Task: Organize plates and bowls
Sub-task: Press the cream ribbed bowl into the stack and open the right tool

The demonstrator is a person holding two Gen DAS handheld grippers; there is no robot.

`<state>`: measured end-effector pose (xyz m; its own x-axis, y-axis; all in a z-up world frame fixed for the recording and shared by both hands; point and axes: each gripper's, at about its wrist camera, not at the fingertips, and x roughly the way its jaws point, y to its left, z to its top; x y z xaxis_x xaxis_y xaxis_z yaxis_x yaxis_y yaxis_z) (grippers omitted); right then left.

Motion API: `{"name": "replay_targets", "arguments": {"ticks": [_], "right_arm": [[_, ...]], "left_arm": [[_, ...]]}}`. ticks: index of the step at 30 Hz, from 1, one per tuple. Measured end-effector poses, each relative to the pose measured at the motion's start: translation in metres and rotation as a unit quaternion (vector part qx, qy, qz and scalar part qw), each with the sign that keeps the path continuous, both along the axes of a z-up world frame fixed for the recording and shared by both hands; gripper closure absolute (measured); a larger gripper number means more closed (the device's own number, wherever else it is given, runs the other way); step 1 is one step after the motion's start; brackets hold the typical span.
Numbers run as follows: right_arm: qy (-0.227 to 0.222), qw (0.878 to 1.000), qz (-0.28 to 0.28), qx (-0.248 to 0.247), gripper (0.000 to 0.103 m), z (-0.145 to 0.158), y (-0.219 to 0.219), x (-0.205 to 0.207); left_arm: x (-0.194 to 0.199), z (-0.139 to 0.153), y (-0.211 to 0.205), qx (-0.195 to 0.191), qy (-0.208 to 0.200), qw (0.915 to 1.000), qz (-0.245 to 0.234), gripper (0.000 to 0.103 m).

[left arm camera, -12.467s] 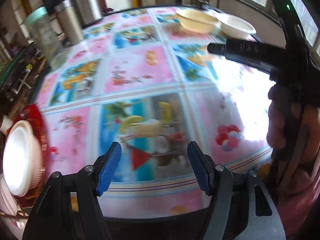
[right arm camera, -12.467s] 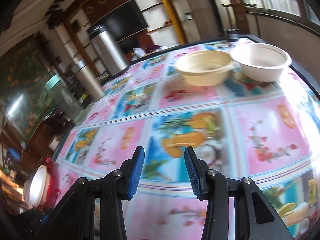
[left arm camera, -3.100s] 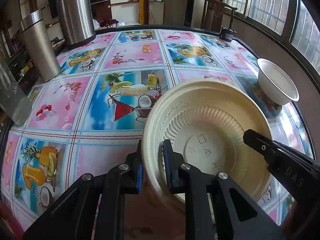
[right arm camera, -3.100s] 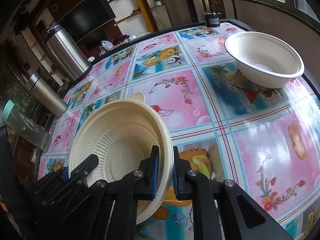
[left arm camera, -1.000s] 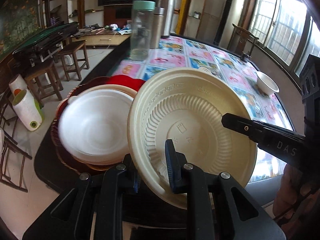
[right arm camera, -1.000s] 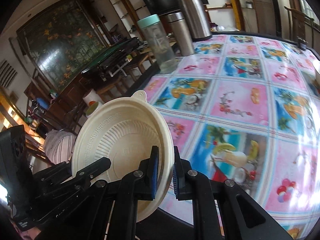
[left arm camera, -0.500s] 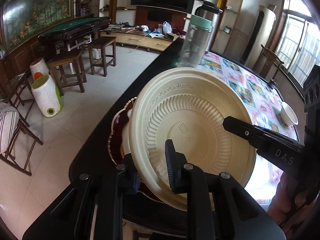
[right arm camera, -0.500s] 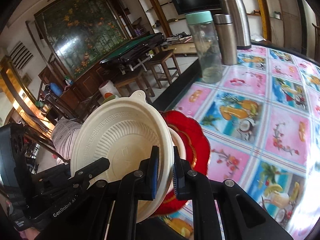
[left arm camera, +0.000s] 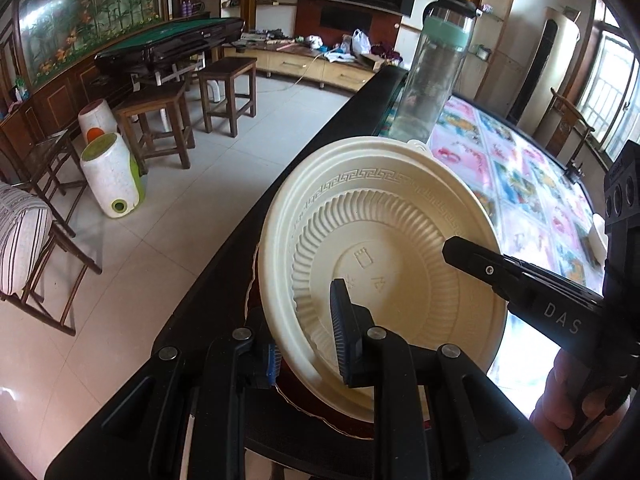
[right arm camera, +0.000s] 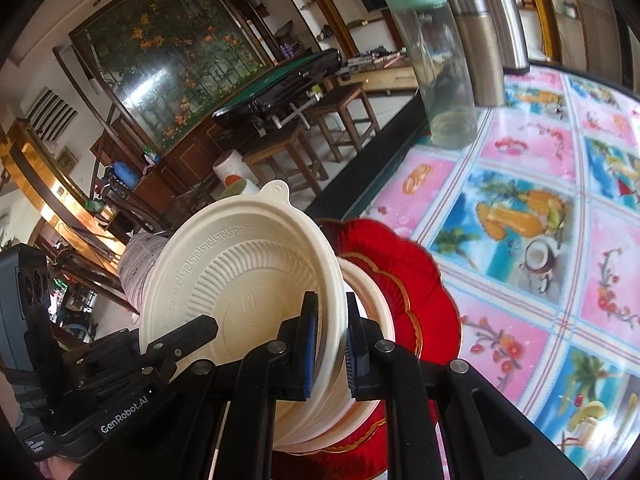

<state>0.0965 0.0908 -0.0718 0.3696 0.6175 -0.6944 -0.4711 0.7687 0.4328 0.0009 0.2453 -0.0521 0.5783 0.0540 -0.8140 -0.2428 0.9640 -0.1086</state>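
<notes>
Both grippers are pinching the same cream bowl (right arm camera: 240, 280) by its rim. The right gripper (right arm camera: 328, 344) has its jaws narrow on the near right edge, the left gripper (left arm camera: 308, 344) is clamped on the near left edge. The bowl is tilted, sitting just past the jaws over a white bowl (right arm camera: 372, 300) on the red plate (right arm camera: 400, 264) near the table edge (left arm camera: 248, 216). My worry: let go while it's tilted and it could slide off the stack, maybe onto the floor. Thin rim could also flex.
</notes>
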Motion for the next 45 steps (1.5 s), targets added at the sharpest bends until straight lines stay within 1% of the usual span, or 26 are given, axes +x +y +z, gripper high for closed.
{"name": "replay_targets", "arguments": {"ticks": [6,14,19,24,28,32,37,42,45], "right_arm": [[-0.005,1.0,0.002,-0.007,0.091,-0.005,-0.002,0.001],[-0.002,1.0,0.004,-0.005,0.091,-0.002,-0.009,-0.002],[-0.002,1.0,0.016,-0.016,0.091,0.001,-0.008,-0.008],[-0.003,0.999,0.026,-0.031,0.091,0.003,-0.006,-0.011],[0.004,0.999,0.022,-0.029,0.091,-0.002,-0.007,-0.007],[0.004,0.999,0.017,-0.029,0.088,-0.004,-0.006,-0.005],[0.012,1.0,0.017,-0.016,0.087,-0.004,-0.009,-0.004],[0.014,1.0,0.017,-0.013,0.087,-0.002,-0.011,-0.003],[0.016,1.0,0.018,-0.012,0.087,-0.003,-0.012,-0.003]], "left_arm": [[0.006,-0.011,-0.004,0.004,0.018,0.9998,0.001,0.084],[0.003,-0.011,-0.012,0.013,0.024,0.9995,-0.016,0.084],[-0.001,-0.01,-0.015,0.021,0.029,0.999,-0.027,0.083],[0.001,-0.009,-0.012,0.015,0.035,0.9986,-0.037,0.083],[0.005,-0.009,-0.011,0.013,0.036,0.9986,-0.036,0.083],[0.008,-0.01,-0.011,0.01,0.041,0.9986,-0.032,0.08],[0.007,-0.008,-0.009,-0.002,0.046,0.9984,-0.031,0.078],[0.007,-0.008,-0.008,-0.018,0.05,0.998,-0.035,0.069],[0.007,-0.006,-0.009,-0.015,0.051,0.9979,-0.037,0.068]]}}
